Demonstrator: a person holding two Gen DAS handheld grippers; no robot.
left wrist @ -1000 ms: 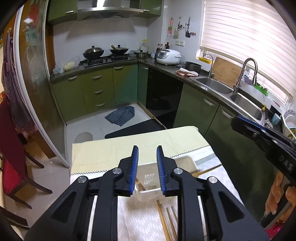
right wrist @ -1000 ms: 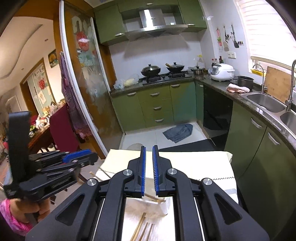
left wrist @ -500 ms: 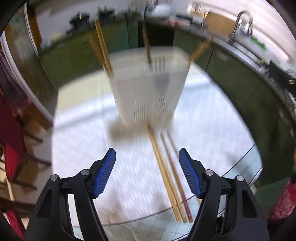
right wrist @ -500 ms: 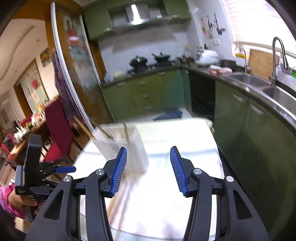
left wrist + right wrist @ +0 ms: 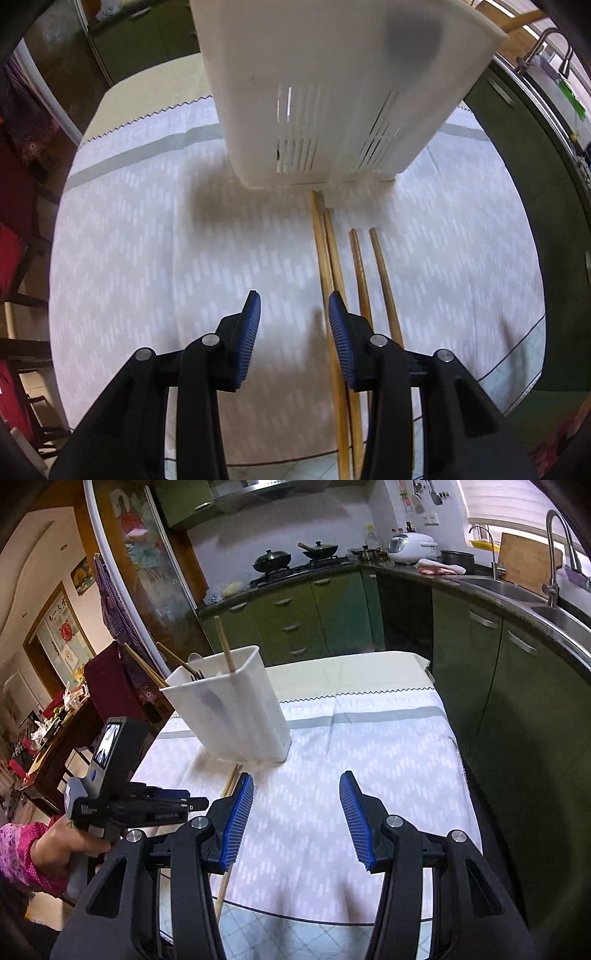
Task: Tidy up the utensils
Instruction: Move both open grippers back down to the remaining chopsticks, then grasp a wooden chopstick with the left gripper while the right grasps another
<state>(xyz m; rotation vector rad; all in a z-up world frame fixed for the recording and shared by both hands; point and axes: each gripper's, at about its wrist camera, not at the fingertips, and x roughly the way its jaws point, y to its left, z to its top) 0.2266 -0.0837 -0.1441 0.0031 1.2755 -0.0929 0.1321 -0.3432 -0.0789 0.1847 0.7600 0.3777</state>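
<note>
Left tongs [image 5: 294, 306]: parted, just narrowed, nothing gripped
Right tongs [image 5: 296, 786]: held apart, empty
Chopsticks [image 5: 325, 266]: laid under left tongs
Holder [image 5: 332, 92]: stood ahead

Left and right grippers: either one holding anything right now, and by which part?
Nothing held. Left gripper open above the chopsticks on the cloth, its jaws just closing partway with nothing pinched; right gripper open over bare tablecloth.

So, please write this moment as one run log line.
left tongs: open, closing, empty | right tongs: open, empty | chopsticks: four on cloth | holder: upright
</note>
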